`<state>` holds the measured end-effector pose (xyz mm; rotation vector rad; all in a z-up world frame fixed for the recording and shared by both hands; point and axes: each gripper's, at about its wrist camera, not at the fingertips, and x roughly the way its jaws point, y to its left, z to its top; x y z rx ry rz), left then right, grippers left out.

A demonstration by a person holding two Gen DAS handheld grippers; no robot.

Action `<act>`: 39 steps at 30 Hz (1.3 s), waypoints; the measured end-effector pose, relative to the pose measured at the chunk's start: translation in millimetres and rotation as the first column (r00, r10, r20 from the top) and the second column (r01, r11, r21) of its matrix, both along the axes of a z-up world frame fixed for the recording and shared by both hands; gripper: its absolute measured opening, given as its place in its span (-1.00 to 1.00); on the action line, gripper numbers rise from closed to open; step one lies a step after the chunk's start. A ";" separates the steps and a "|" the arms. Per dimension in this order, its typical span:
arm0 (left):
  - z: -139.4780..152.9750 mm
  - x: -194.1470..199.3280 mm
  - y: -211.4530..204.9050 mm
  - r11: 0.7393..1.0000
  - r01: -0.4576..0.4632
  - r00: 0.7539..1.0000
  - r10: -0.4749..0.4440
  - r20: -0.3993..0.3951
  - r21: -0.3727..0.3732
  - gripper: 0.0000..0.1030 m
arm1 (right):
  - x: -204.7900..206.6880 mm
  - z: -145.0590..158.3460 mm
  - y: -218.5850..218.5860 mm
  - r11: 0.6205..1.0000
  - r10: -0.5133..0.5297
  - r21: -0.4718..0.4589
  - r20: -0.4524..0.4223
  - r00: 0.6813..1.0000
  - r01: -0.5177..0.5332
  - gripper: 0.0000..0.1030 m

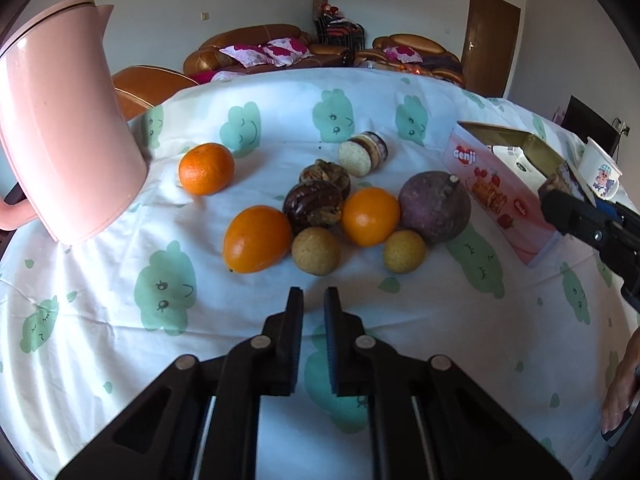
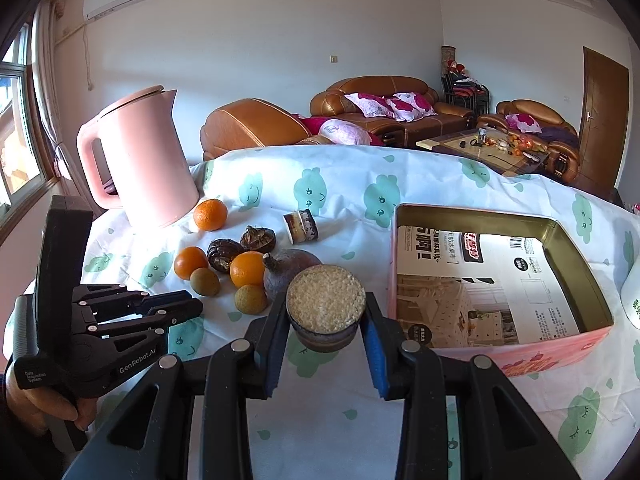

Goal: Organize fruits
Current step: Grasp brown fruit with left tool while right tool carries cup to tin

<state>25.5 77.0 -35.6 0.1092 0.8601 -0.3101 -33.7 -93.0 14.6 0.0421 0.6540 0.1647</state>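
Observation:
Three oranges (image 1: 257,239) (image 1: 370,216) (image 1: 206,168), two small tan fruits (image 1: 315,251) (image 1: 404,251), a purple round fruit (image 1: 435,207), two brown knobbly pieces (image 1: 313,205) and a round layered cake (image 1: 363,153) lie on the cloth. My left gripper (image 1: 313,300) hovers near them, nearly shut and empty; it also shows in the right wrist view (image 2: 192,304). My right gripper (image 2: 326,308) is shut on a second round layered cake (image 2: 326,307), held above the cloth left of the open pink tin (image 2: 496,354). The tin (image 1: 500,192) holds a printed box.
A pink kettle (image 1: 68,136) stands at the back left. A white cup (image 1: 600,174) stands right of the tin. The table (image 2: 360,432) has a white cloth with green prints. Sofas and a door lie beyond.

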 end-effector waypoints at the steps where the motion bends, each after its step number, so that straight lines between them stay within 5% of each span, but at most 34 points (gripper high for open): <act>1: 2.1 0.6 2.3 1.000 -0.006 1.000 0.006 0.008 -0.016 -0.78 | -0.2 2.0 -3.5 1.000 -0.010 0.005 0.009 1.000 0.010 -0.28; 6: 1.6 6.8 10.1 0.998 -0.036 0.999 0.035 -0.011 -0.060 -0.70 | 1.7 7.0 -22.1 0.997 -0.060 0.043 0.020 0.998 0.059 -0.28; 8: 3.3 5.2 8.1 0.997 -0.026 1.000 0.026 -0.002 -0.073 -0.45 | 2.5 6.7 -25.3 0.996 -0.062 0.063 0.010 0.998 0.061 -0.28; 10: 7.9 1.9 3.8 0.997 -0.015 0.999 0.018 0.029 -0.079 0.05 | 2.6 6.4 -24.0 0.996 -0.059 0.065 0.008 0.998 0.058 -0.28; 12: 13.4 0.5 -1.7 0.997 -0.011 0.997 0.016 0.071 -0.077 0.23 | 1.1 6.8 -22.0 0.997 -0.054 0.056 0.013 0.998 0.053 -0.28; 15: 12.1 10.0 -8.3 0.998 -0.023 0.998 0.026 0.056 -0.063 0.21 | -0.2 7.8 -19.9 0.998 -0.047 0.052 0.020 0.999 0.046 -0.28; 21: 9.1 21.0 -8.9 0.994 -0.061 0.997 0.064 0.038 -0.085 -0.41 | 1.0 6.4 -22.0 0.997 -0.057 0.053 0.014 0.998 0.056 -0.28; 25: 7.8 15.7 -7.3 0.996 -0.055 0.998 0.058 0.030 -0.075 -0.41 | 2.6 3.8 -23.6 0.996 -0.062 0.058 0.001 0.998 0.062 -0.28; 28: -3.3 20.3 -3.2 0.994 -0.059 0.997 0.055 -0.053 -0.092 -0.41 | 2.4 2.8 -25.6 0.996 -0.064 0.063 -0.003 0.998 0.064 -0.28; 39: -2.7 25.9 -10.7 0.994 -0.084 0.996 0.081 -0.041 -0.073 -0.42 | 3.0 3.1 -26.9 0.995 -0.065 0.071 -0.009 0.998 0.066 -0.28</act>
